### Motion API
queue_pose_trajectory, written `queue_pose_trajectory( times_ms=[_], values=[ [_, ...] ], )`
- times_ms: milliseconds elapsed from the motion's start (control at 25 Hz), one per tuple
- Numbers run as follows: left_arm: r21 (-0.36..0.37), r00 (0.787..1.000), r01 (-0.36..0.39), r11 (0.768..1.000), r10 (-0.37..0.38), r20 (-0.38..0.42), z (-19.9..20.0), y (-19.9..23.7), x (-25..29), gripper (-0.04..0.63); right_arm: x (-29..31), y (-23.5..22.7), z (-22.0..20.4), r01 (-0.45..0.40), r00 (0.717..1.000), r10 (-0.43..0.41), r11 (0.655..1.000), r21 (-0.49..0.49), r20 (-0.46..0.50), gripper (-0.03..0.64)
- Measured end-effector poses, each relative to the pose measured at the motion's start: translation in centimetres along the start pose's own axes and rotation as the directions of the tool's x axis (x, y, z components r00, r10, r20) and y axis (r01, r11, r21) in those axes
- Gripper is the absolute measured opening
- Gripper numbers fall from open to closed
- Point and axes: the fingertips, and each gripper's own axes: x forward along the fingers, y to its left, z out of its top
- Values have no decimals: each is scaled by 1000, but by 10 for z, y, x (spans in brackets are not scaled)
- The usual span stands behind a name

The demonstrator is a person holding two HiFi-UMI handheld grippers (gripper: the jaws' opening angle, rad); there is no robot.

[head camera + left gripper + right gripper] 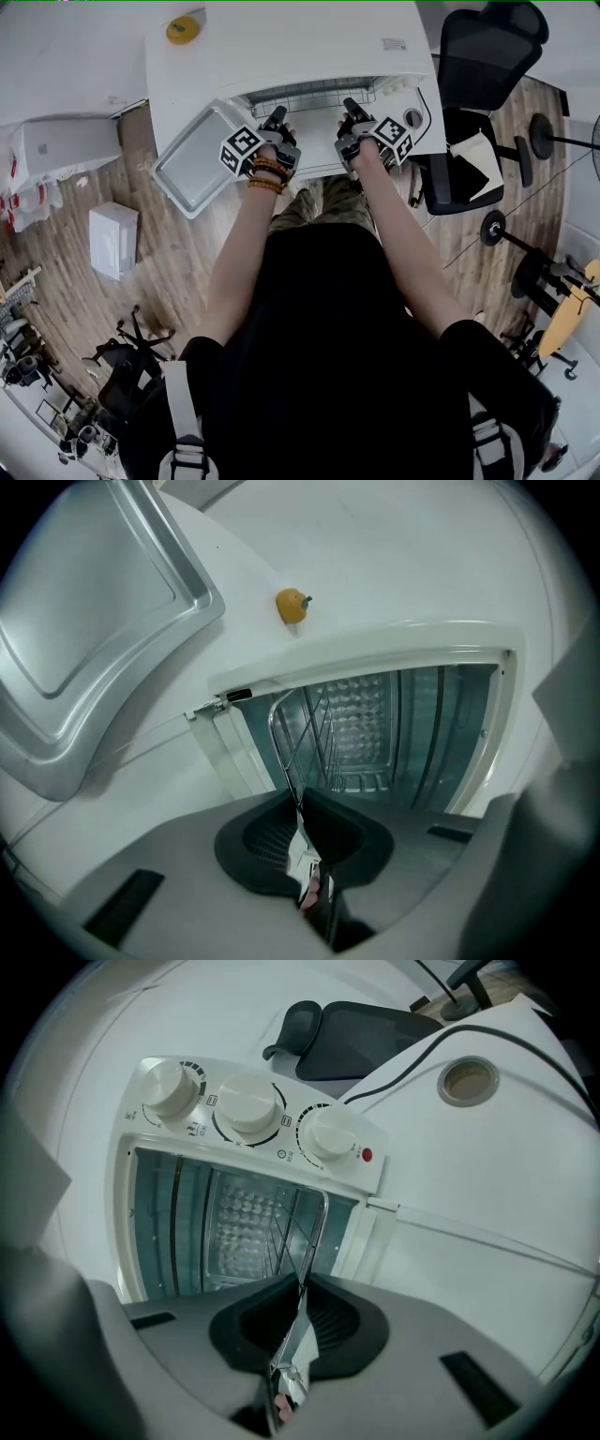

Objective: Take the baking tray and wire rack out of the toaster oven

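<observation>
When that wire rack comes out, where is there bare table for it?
Bare table lies between the baking tray and the small yellow object, and a narrower patch right of the toaster oven, around the cable hole. The oven mouth is crowded: left gripper and right gripper, both shut on the wire rack.

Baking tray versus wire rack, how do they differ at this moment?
The baking tray is a solid, rimmed pan; the wire rack is an open grid of rods. The baking tray lies on the white table beside the toaster oven, touched by neither tool; the wire rack sits partly in the oven's mouth, its front edge clamped by the left tool and the right tool. Both are silvery metal.
</observation>
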Motion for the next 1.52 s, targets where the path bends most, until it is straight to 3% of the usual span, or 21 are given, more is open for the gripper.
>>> queue_pose_trajectory(
  times_ms=[1160,1520],
  values=[
    [-17,996,40,999,-41,-74,-36,3,-49,35,-59,-5,-26,-13,999,13,1000,14,48,44],
    [-37,999,43,998,-44,-32,-45,6,-59,32,-69,-10,-31,-18,1000,18,1000,18,7,44]
  ],
)
